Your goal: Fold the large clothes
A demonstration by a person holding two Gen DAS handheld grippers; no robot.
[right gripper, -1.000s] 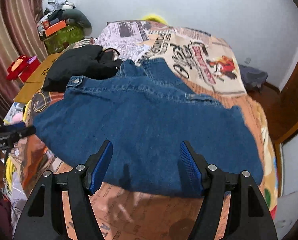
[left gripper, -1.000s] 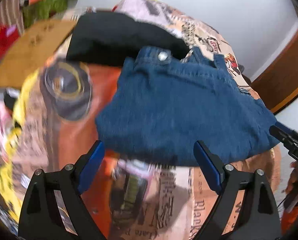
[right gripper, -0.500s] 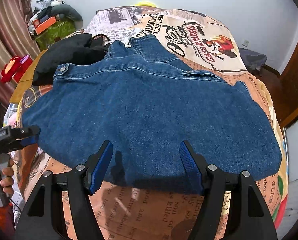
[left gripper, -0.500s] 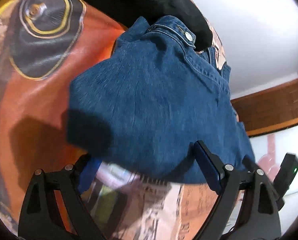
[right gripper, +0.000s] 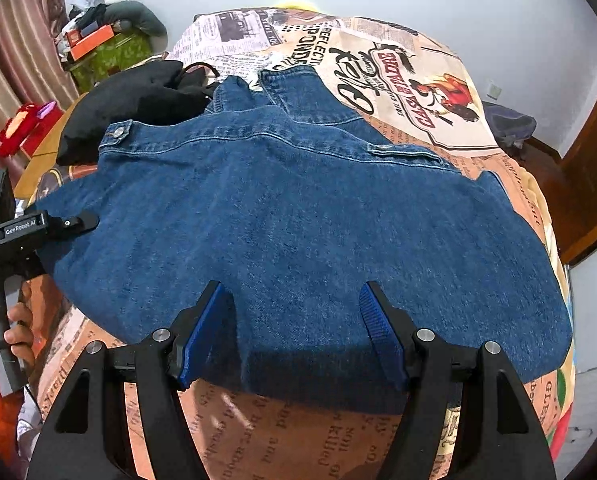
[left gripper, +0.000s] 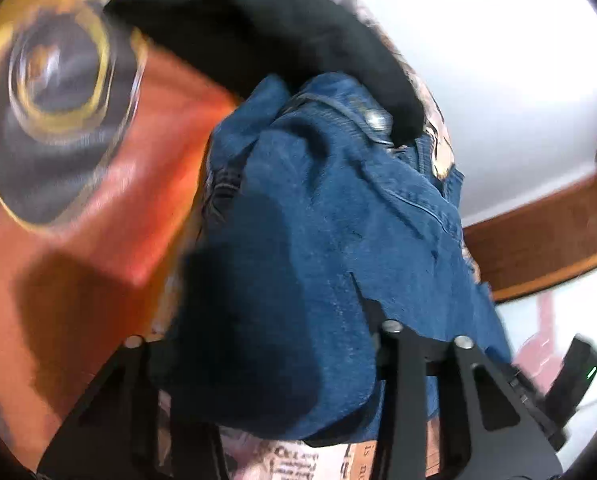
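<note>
A large blue denim garment (right gripper: 298, 216) lies spread flat across the bed. My right gripper (right gripper: 294, 332) is open, its blue pads either side of the garment's near hem. My left gripper (left gripper: 266, 364) sits at the garment's left edge; denim (left gripper: 318, 240) fills the space between its fingers and hides the pads. In the right wrist view the left gripper (right gripper: 78, 220) has its tips at the denim's left edge. I cannot tell whether it is shut on the cloth.
A black garment (right gripper: 138, 100) lies bunched beyond the denim at the back left. The bed has a newspaper-print cover (right gripper: 398, 68). Boxes and clutter (right gripper: 98, 44) stand at the far left. A wooden door frame (right gripper: 594, 160) is at the right.
My left gripper has moved onto the denim's left edge, and the cloth now covers its pads and has bunched up. My right gripper has come slightly closer to the near hem.
</note>
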